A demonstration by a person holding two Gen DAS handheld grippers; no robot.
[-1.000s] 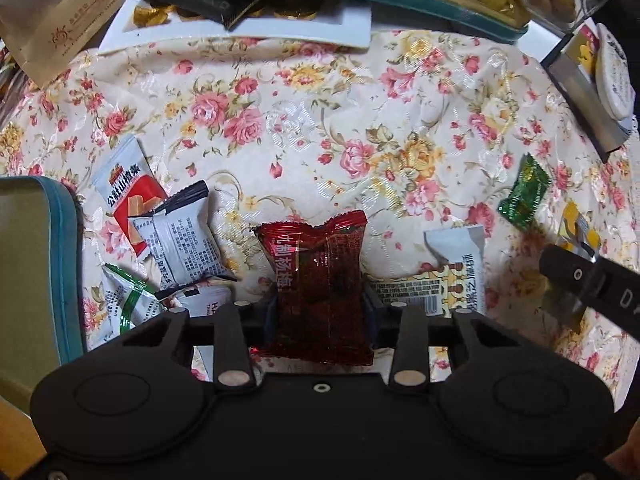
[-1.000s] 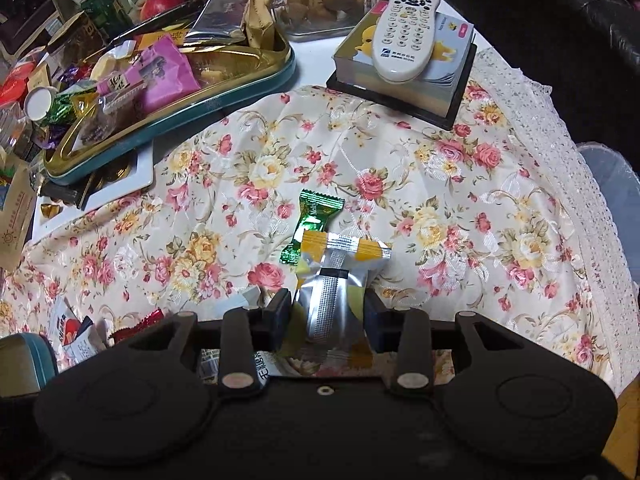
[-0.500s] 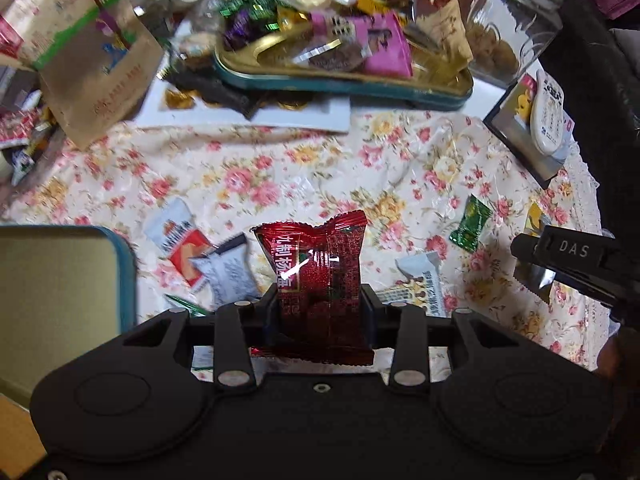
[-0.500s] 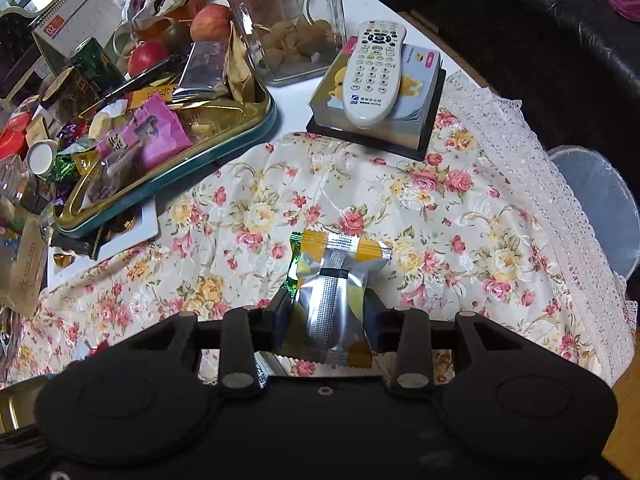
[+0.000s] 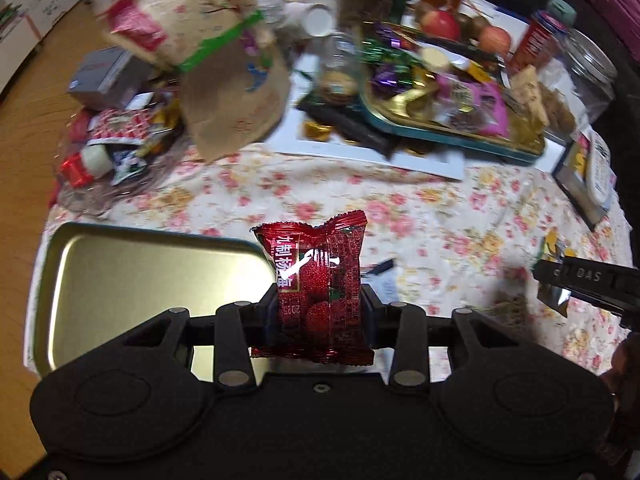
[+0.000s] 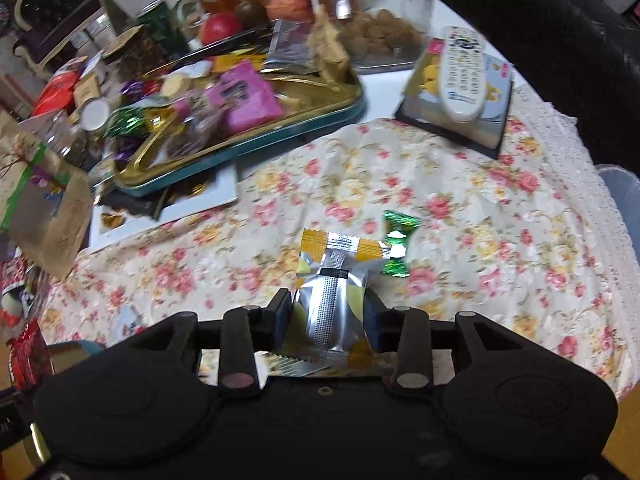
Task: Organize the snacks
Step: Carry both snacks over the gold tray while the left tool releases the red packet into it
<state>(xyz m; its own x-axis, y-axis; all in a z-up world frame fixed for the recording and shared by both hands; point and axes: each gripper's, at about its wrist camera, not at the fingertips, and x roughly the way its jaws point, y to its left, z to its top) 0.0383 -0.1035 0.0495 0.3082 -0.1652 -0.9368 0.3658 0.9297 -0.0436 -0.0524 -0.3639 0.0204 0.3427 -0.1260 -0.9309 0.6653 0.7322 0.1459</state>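
Note:
My left gripper [image 5: 318,312] is shut on a red snack packet [image 5: 316,280] and holds it upright above the table, near the right end of an empty gold tin tray with a teal rim [image 5: 120,276]. My right gripper [image 6: 328,316] is shut on a silver and yellow snack packet [image 6: 336,280], held above the floral tablecloth [image 6: 480,200]. The right gripper also shows at the right edge of the left wrist view [image 5: 588,284]. A green candy [image 6: 396,240] lies on the cloth just beyond the right gripper.
A gold tray full of snacks [image 6: 248,120] sits at the back on a white board [image 5: 380,152]. A brown paper bag [image 5: 224,80], loose packets [image 5: 108,144], jars, fruit and a remote control on a book [image 6: 460,76] crowd the table's far side.
Both grippers have risen from the cloth with their packets. The left one has swung left, so the empty tin tray now lies under and beside it.

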